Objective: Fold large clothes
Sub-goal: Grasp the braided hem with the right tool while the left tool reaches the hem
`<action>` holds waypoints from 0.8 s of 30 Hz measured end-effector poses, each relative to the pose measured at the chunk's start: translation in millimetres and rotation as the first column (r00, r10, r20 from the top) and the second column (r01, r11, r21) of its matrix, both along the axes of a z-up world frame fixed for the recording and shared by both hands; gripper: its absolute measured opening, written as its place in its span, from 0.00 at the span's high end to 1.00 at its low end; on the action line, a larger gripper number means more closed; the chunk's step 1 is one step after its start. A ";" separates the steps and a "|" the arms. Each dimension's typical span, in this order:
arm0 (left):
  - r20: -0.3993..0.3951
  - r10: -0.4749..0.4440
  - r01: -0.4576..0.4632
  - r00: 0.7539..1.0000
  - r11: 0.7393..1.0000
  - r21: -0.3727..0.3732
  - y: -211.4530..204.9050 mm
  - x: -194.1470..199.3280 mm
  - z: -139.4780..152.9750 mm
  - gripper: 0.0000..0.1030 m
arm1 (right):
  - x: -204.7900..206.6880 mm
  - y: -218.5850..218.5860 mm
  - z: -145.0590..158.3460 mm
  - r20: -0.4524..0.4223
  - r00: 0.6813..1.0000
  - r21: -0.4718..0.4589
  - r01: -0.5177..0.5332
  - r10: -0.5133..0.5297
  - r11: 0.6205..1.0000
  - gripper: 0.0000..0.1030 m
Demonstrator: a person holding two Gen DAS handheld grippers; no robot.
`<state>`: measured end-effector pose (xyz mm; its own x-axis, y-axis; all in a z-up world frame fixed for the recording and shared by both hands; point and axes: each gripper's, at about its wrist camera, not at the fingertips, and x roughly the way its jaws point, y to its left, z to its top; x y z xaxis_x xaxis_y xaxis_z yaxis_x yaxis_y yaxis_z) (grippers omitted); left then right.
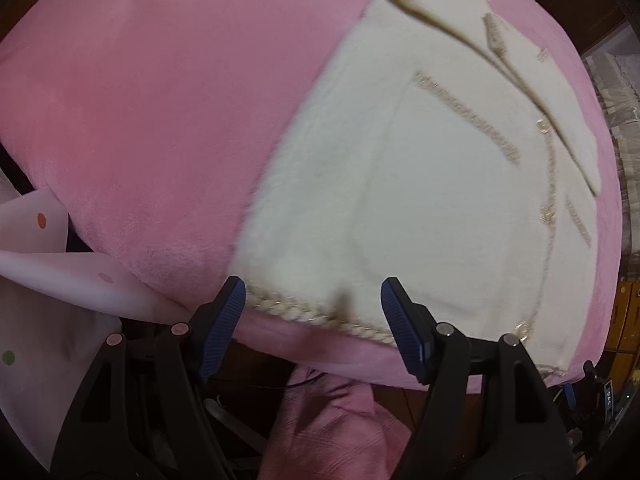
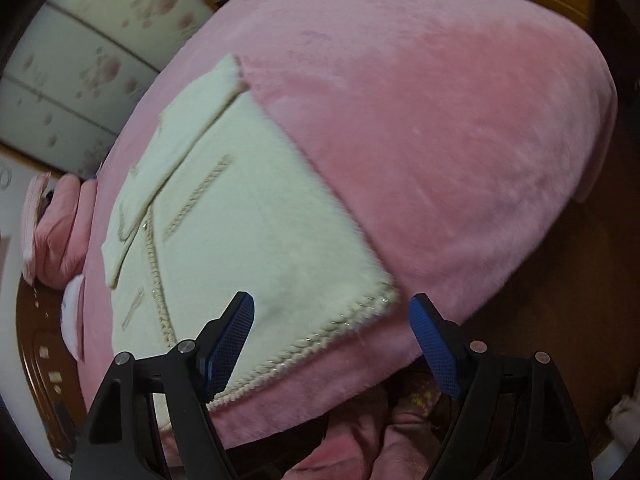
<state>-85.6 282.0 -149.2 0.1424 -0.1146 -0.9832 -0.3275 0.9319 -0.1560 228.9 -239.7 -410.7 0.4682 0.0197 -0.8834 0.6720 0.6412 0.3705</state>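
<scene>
One cream jacket (image 1: 400,200) lies ahead of the jaws on one pink blanket (image 1: 160,100). Two grippers show: the left gripper (image 1: 313,322) and the right gripper (image 2: 332,334), each with two blue pads. Beyond the left jaws, three round buttons run down the jacket front. One stack of pink bedding (image 2: 60,232) sits far to the left of the right jaws.

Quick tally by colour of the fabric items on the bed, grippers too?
Cream jacket: 1
Pink blanket: 1
Pink pillows, stacked at the far end: 2, as best I can tell
Blue-padded grippers: 2, left gripper and right gripper
Total: 6
</scene>
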 end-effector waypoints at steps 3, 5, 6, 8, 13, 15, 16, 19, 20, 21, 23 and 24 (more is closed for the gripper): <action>-0.034 0.013 -0.015 0.999 0.998 -0.060 15.2 -3.8 -20.1 0.34 | -15.8 -16.4 -19.9 0.017 0.999 0.041 0.048 -0.049 0.998 0.38; -0.033 0.017 -0.019 0.999 0.997 -0.072 22.7 -4.7 -27.9 0.34 | -20.3 -25.1 -37.5 0.011 0.997 0.064 0.072 -0.073 0.995 0.46; -0.032 0.013 -0.016 0.999 0.997 -0.073 25.9 -4.7 -30.9 0.34 | -21.8 -28.2 -42.6 0.001 0.997 0.071 0.078 -0.078 0.994 0.51; -0.030 -0.002 0.000 1.000 0.997 -0.075 32.3 -4.1 -36.2 0.34 | -20.7 -31.4 -53.6 0.000 0.997 0.087 0.073 -0.073 0.994 0.59; -0.055 -0.010 0.005 0.998 0.995 -0.099 49.4 -2.2 -56.4 0.31 | -24.5 -38.0 -61.0 -0.011 0.997 0.086 0.077 -0.076 0.993 0.67; -0.058 -0.018 0.011 0.998 0.993 -0.120 52.2 1.3 -61.6 0.28 | -29.4 -41.5 -60.3 -0.009 0.997 0.105 0.082 -0.082 0.991 0.73; -0.059 -0.023 0.015 0.998 0.992 -0.125 52.7 1.8 -63.9 0.27 | -32.5 -44.3 -60.5 -0.005 0.996 0.118 0.087 -0.087 0.989 0.76; -0.058 -0.022 0.015 0.998 0.992 -0.125 52.5 5.2 -68.9 0.27 | -43.4 -49.2 -56.1 0.018 0.995 0.159 0.096 -0.100 0.983 0.81; -0.057 -0.027 0.020 0.998 0.993 -0.116 50.4 5.2 -68.7 0.27 | -44.3 -50.4 -55.2 0.022 0.995 0.164 0.095 -0.099 0.982 0.82; -0.059 -0.035 0.029 0.998 0.995 -0.098 47.6 5.5 -68.2 0.27 | -45.8 -51.3 -53.1 0.024 0.995 0.165 0.090 -0.095 0.982 0.83; -0.062 -0.043 0.040 0.997 0.998 -0.056 37.7 6.5 -65.0 0.31 | -47.8 -51.7 -47.9 0.028 0.996 0.159 0.075 -0.080 0.984 0.84; -0.062 -0.046 0.044 0.997 0.998 -0.039 33.4 7.9 -62.4 0.34 | -47.1 -51.0 -45.8 0.031 0.997 0.159 0.068 -0.074 0.985 0.84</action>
